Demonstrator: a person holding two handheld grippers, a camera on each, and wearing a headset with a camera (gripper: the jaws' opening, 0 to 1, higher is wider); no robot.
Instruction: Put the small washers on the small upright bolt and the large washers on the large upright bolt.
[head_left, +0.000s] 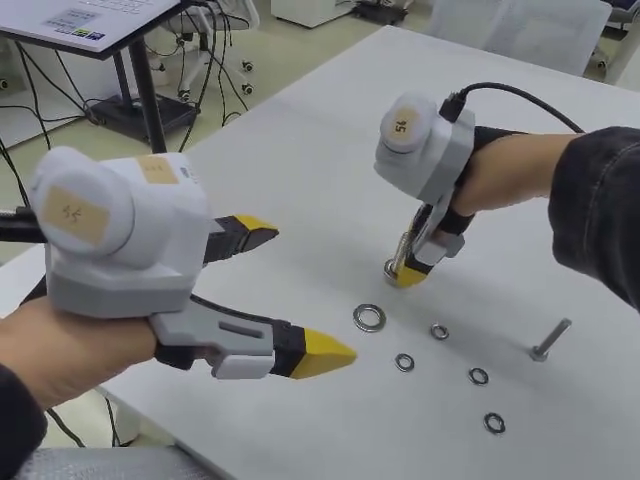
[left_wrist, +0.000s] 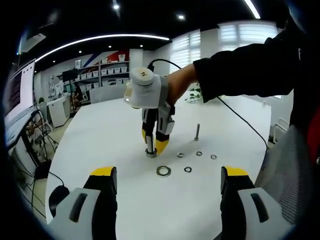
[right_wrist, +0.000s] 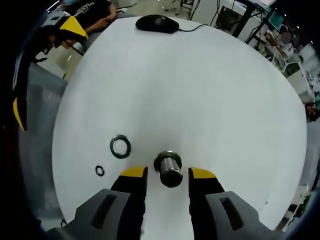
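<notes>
My right gripper (head_left: 405, 272) points straight down at the large upright bolt (head_left: 391, 268). In the right gripper view its jaws stand on either side of the large bolt (right_wrist: 168, 169), with a thin gap on each side and nothing gripped. A large washer (head_left: 369, 318) lies flat just beside that bolt. Several small washers (head_left: 439, 331) are scattered near it. The small bolt (head_left: 550, 340) stands on its head to the right. My left gripper (head_left: 295, 290) hovers wide open and empty at the near left, facing the right gripper (left_wrist: 153, 142) and the large washer (left_wrist: 163, 171).
The white table (head_left: 330, 150) runs far back and right. Its near edge lies just under my left hand. A black mouse (right_wrist: 156, 23) sits at the table's other end. A desk (head_left: 80, 20) with cables stands off the table's left side.
</notes>
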